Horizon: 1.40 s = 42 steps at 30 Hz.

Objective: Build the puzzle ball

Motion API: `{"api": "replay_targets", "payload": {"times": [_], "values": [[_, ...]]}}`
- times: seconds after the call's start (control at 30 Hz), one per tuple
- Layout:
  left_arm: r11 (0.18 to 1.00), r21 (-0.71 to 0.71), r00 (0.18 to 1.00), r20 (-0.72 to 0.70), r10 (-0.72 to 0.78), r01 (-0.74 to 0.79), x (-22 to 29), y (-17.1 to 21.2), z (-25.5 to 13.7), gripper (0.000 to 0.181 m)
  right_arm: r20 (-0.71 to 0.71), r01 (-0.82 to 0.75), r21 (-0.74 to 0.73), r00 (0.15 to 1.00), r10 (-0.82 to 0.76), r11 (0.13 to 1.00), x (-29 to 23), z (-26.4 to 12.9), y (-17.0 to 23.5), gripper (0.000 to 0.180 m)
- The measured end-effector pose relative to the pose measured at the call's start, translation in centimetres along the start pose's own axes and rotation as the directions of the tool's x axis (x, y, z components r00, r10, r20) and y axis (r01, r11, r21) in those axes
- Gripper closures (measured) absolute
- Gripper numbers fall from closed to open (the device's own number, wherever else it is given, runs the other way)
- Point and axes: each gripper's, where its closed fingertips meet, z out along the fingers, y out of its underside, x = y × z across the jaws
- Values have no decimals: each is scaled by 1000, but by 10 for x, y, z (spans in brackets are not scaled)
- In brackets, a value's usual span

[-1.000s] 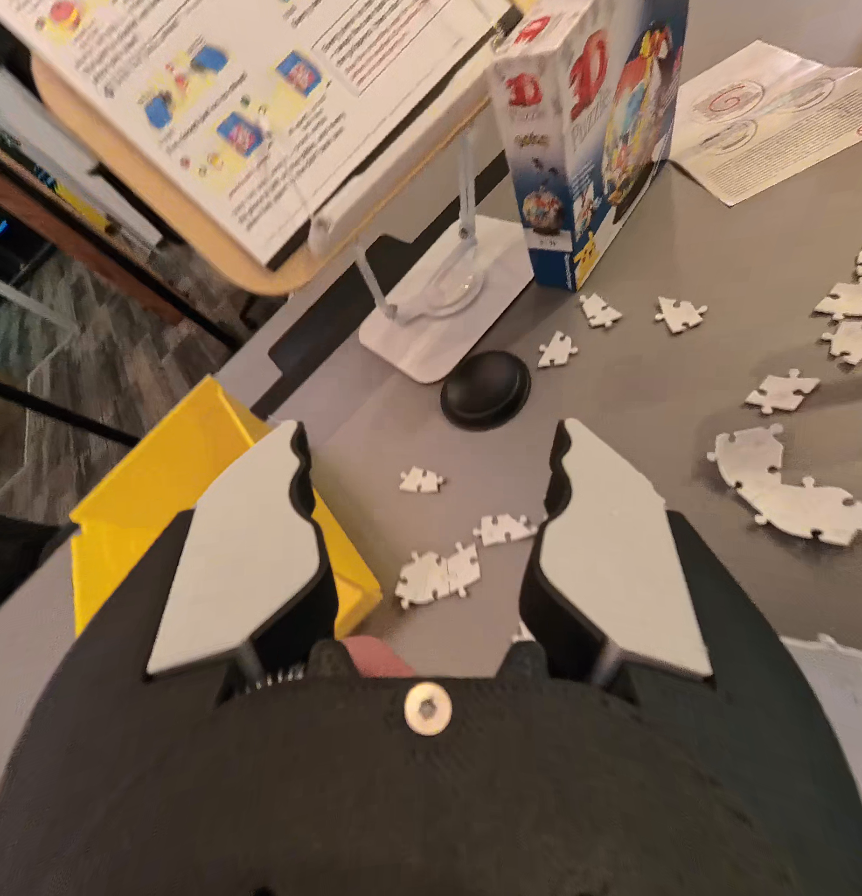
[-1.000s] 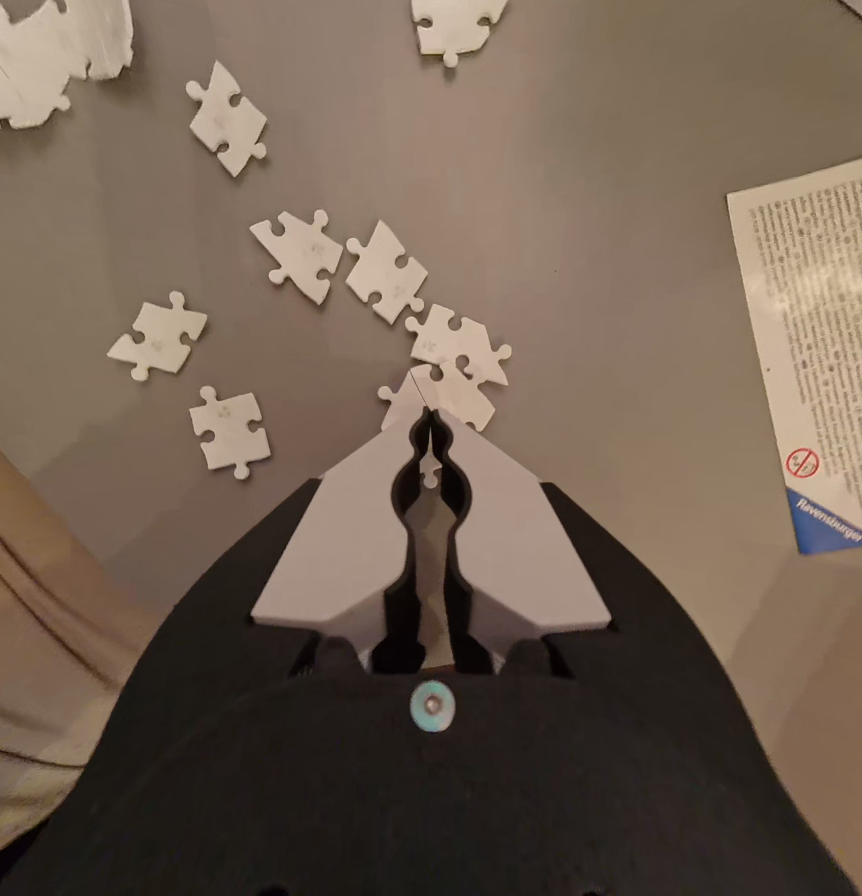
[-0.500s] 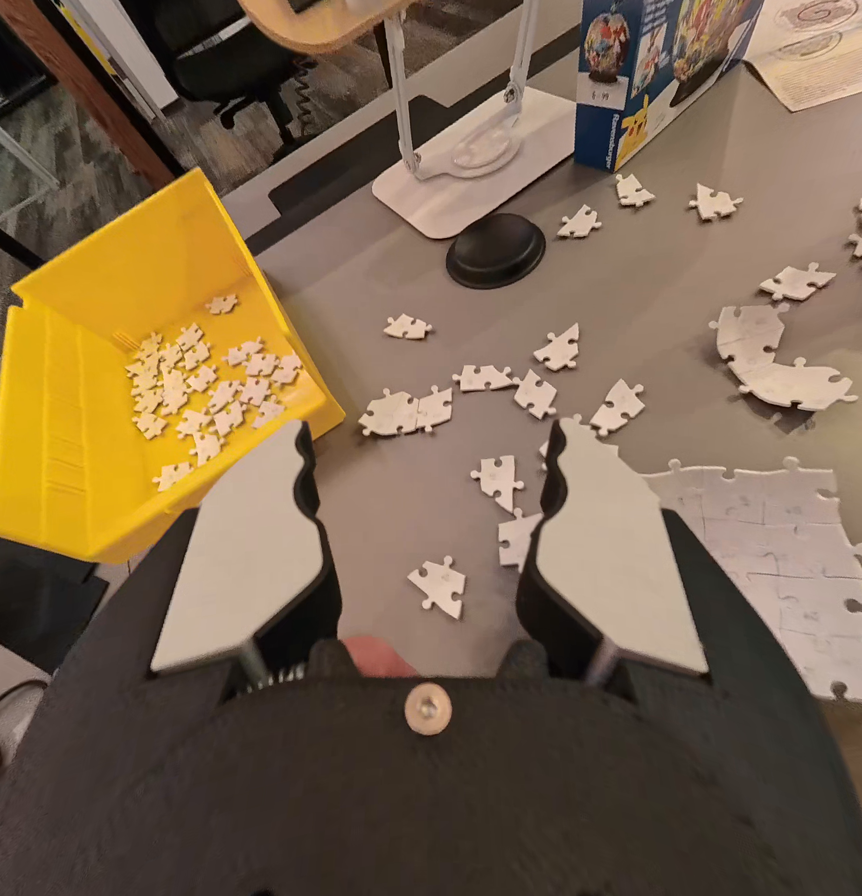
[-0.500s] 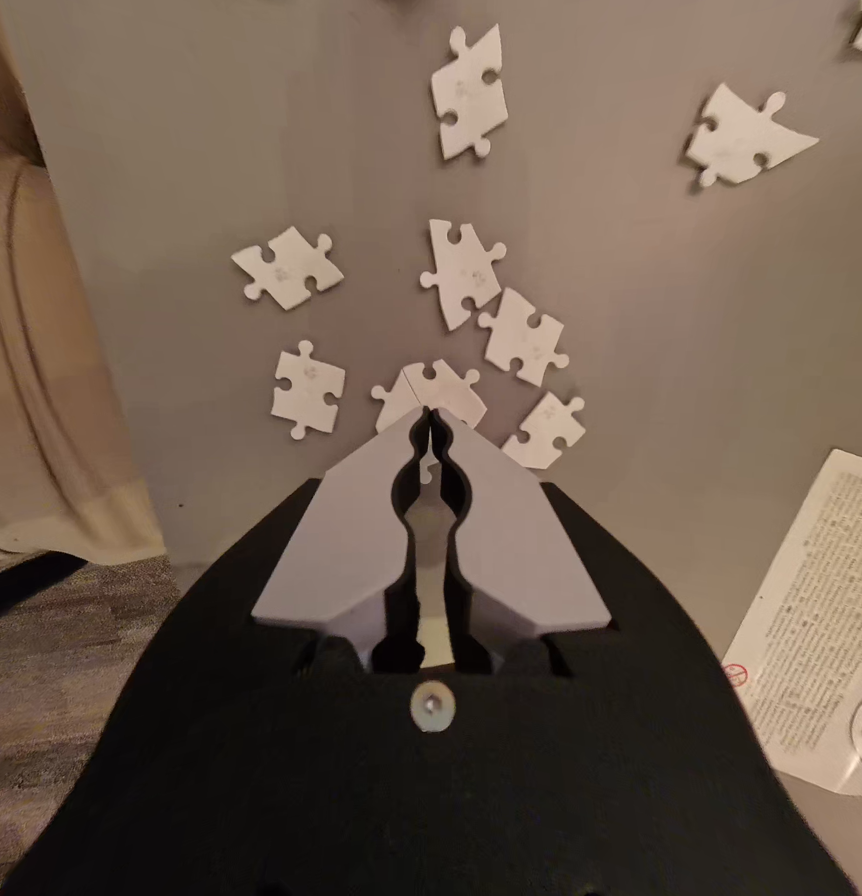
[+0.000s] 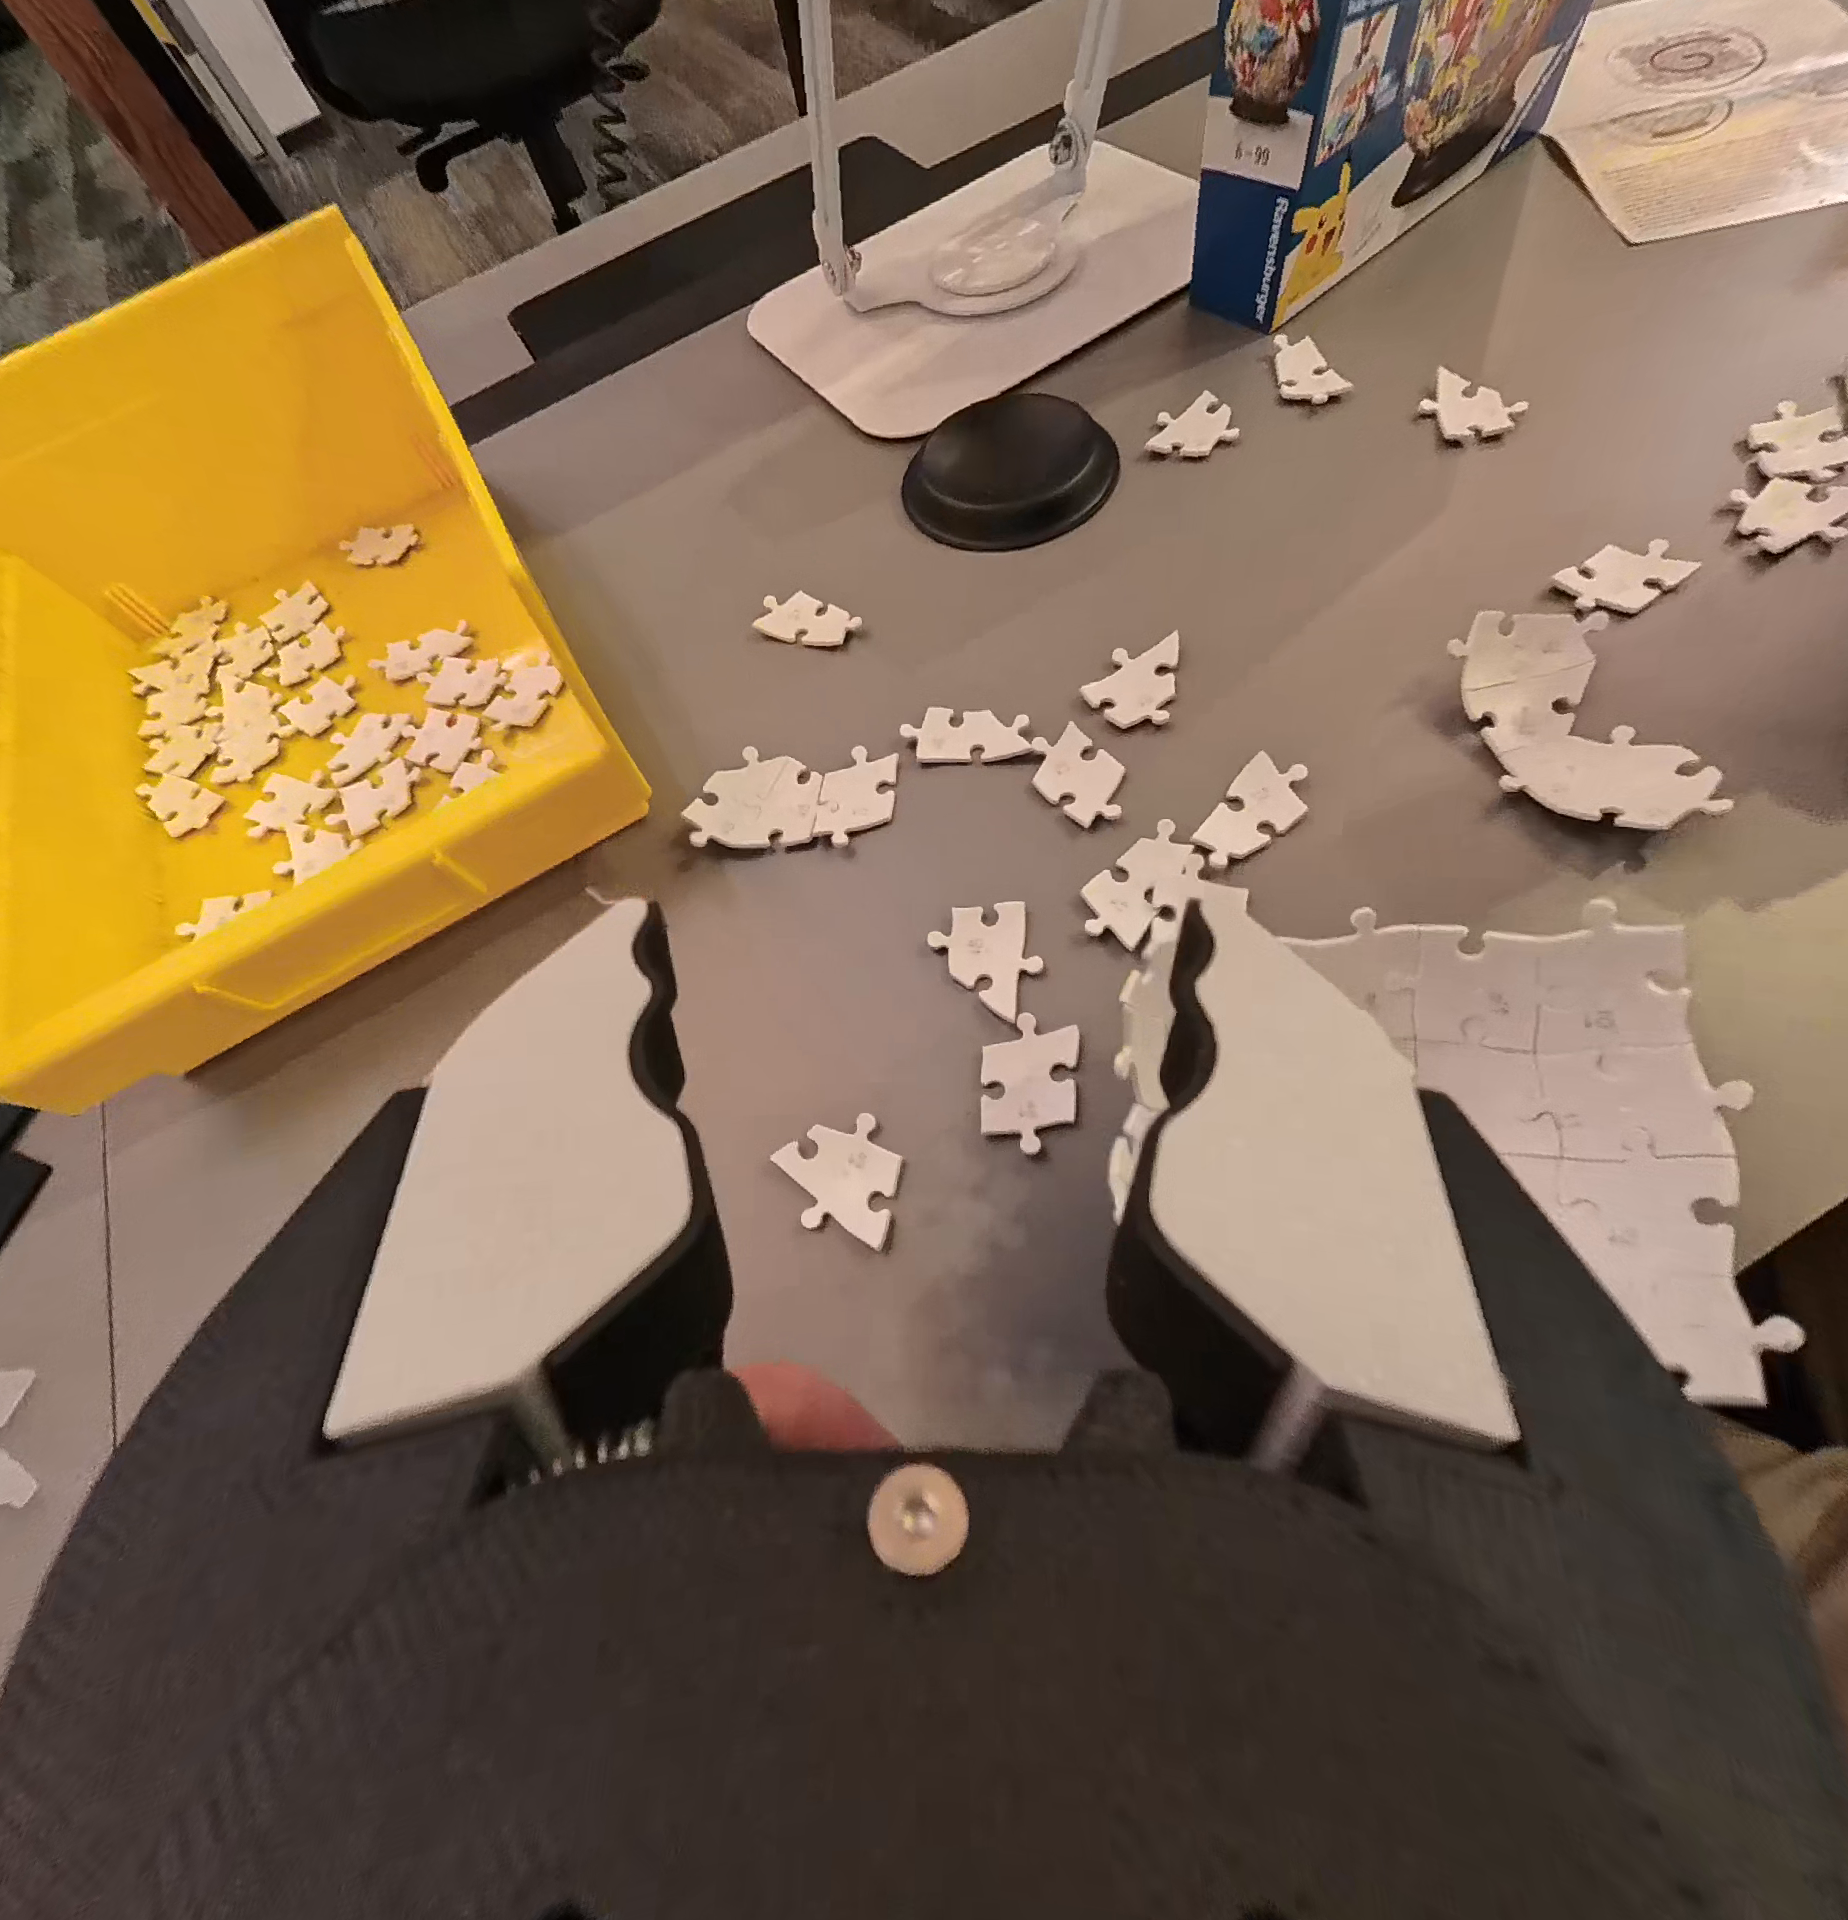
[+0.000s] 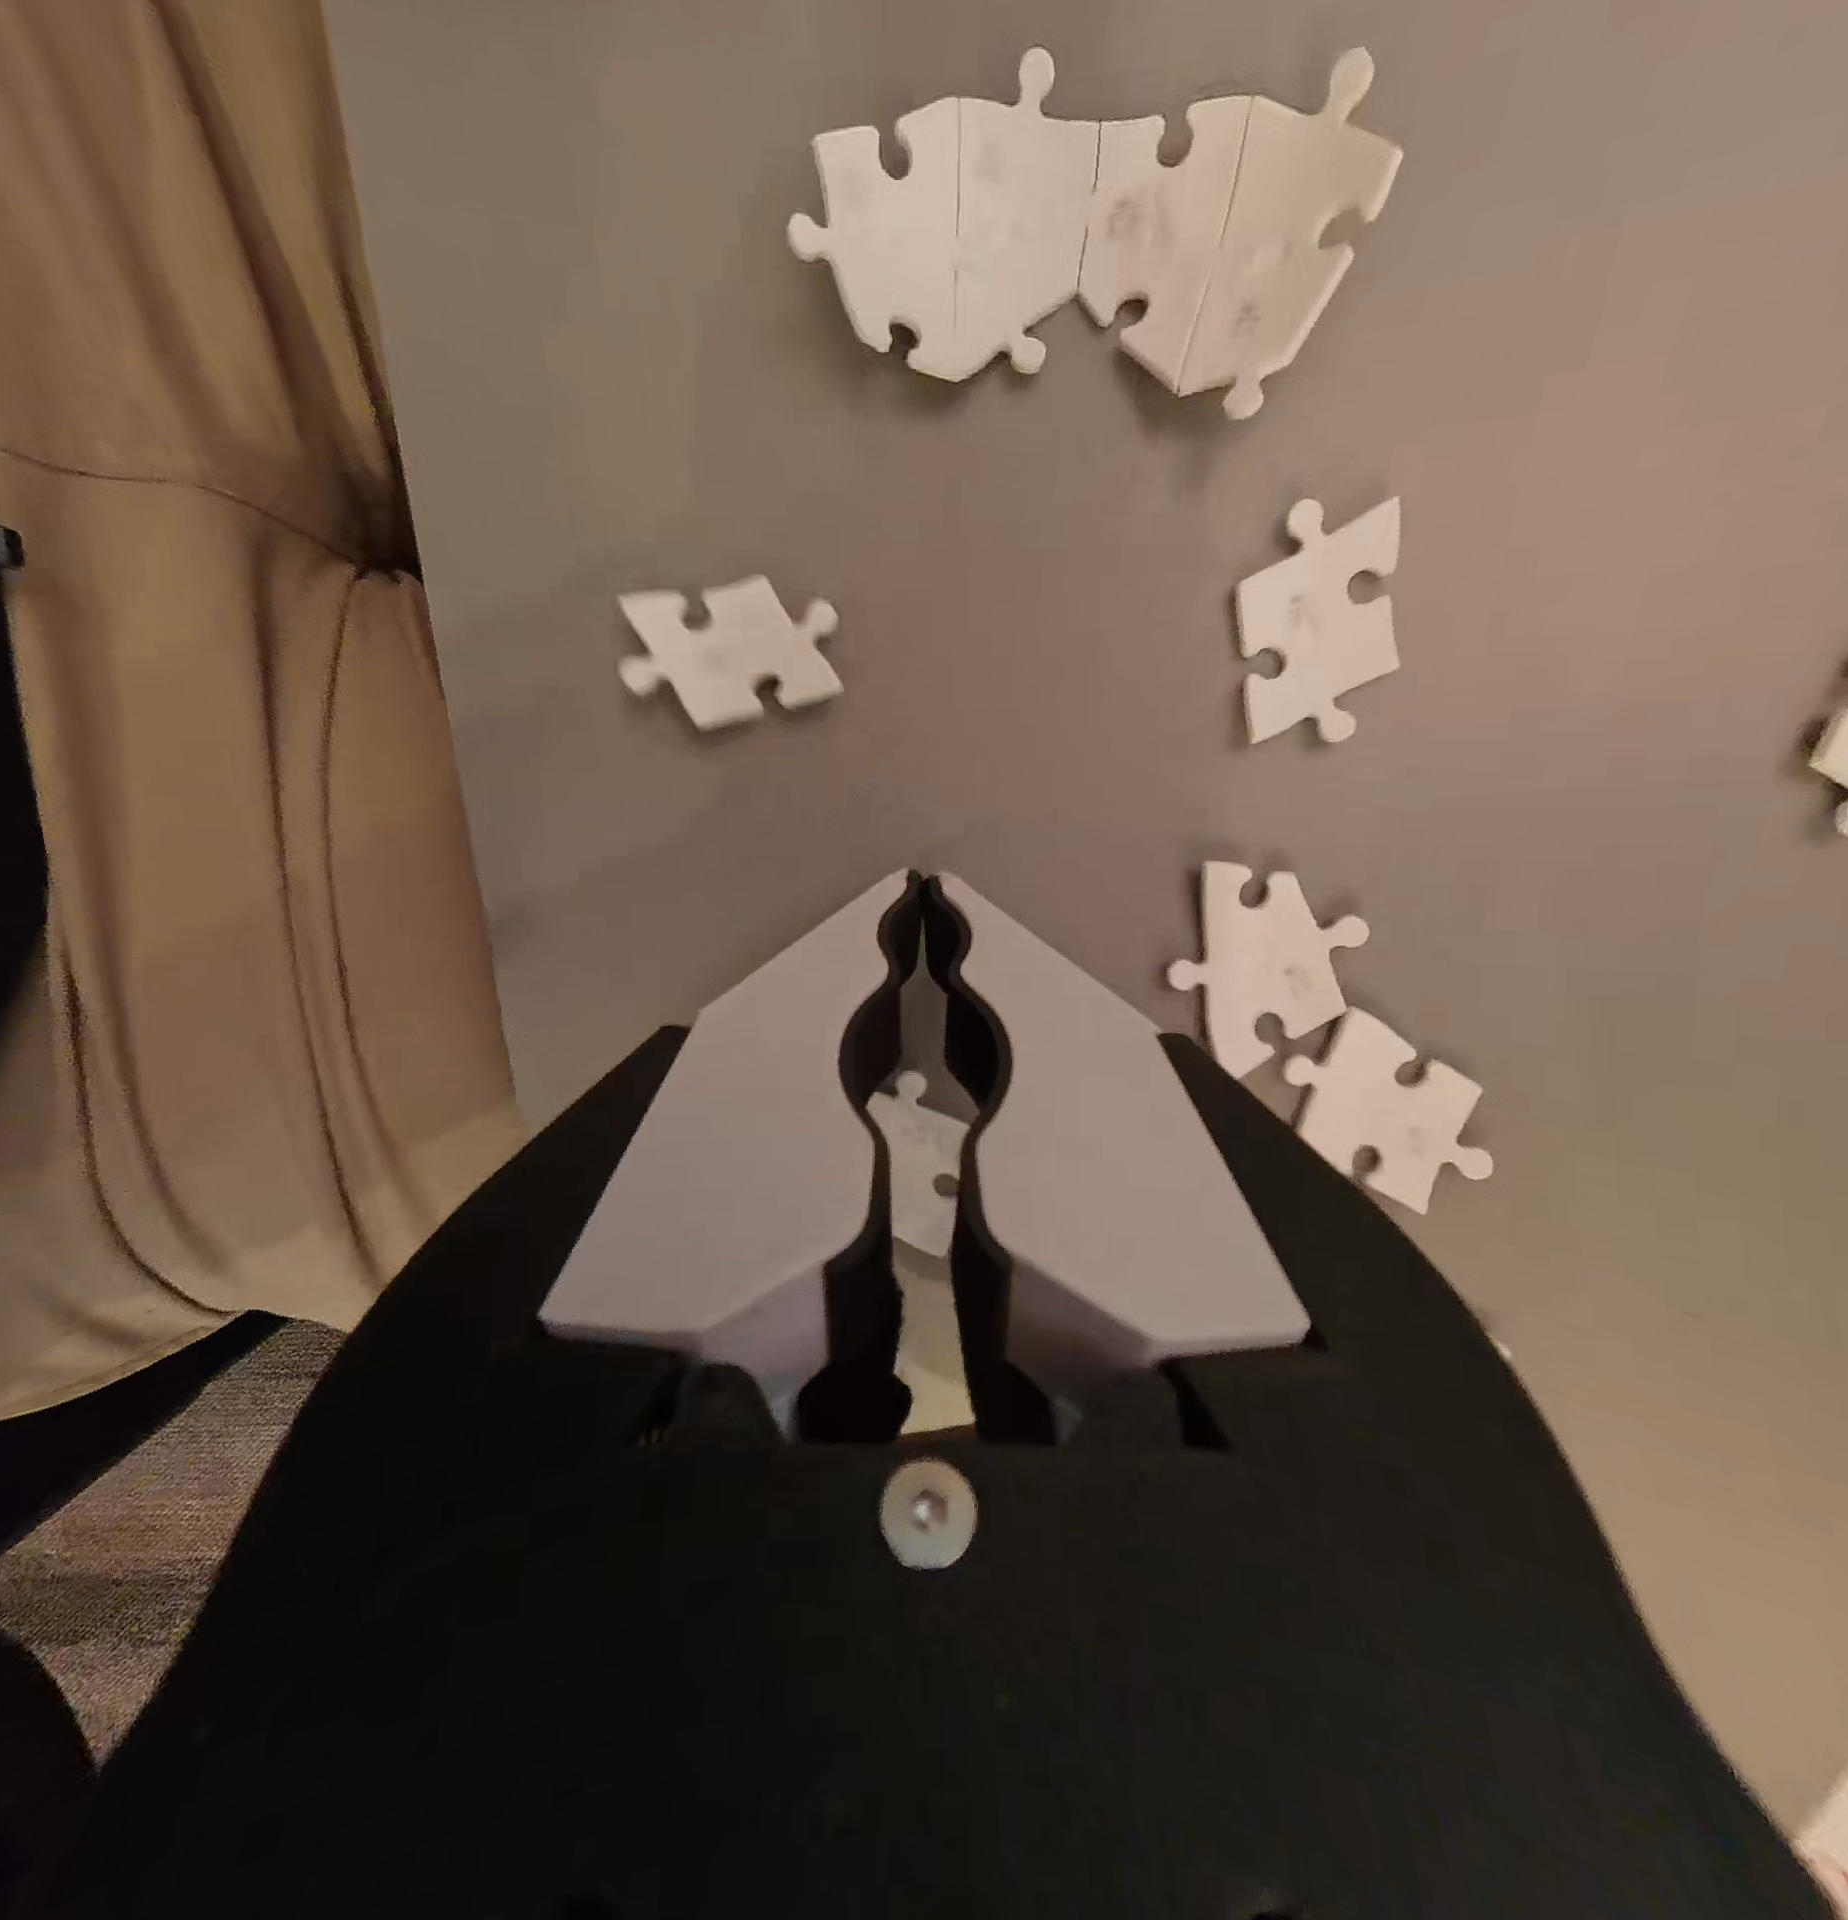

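**Hovering over scattered puzzle pieces**

Left tool (image 5: 920,914) gaping wide above bare grey tabletop (image 5: 1315,520), assembled puzzle sheet (image 5: 1585,1101) overhanging near edge. Right tool (image 6: 922,878) pinched together, holding puzzle piece (image 6: 925,1164), close to left tabletop edge. Yellow bin (image 5: 276,1018) containing loose pieces (image 5: 307,717).

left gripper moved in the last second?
Yes. The left gripper pulled back from the black base; the yellow bin now shows its inside.

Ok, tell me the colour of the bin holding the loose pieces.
Yellow bin, clearest in the left wrist view.
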Motion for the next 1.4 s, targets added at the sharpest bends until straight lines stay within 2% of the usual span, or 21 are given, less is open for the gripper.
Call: {"api": "replay_targets", "payload": {"times": [0.1,0.27,0.33,0.4,0.6,1.03,1.4], "values": [[1000,-4,1000,-4,-6,6,-1,5,0,89,-53,-14,5,999,14,1000,13,-6,-5,180],[998,3,998,-27,-57,57,-4,9,2,90,-160,-61,134,984,83,989,41,-3,-53,167],[999,-4,998,-22,-51,51,-7,12,2,90,-145,-121,156,979,144,980,49,3,-65,154],[998,-11,998,-17,-57,57,-11,16,1,90,-103,-174,188,975,195,967,54,9,-75,151],[996,-31,996,-25,-90,89,-18,26,1,90,5,-266,181,963,270,947,57,26,-80,157],[994,-66,994,-63,-88,84,-13,36,7,91,184,-390,243,917,353,888,59,30,-101,175],[993,-85,993,-73,-89,83,-15,44,10,91,137,-441,282,898,419,852,126,22,-115,177]]}}
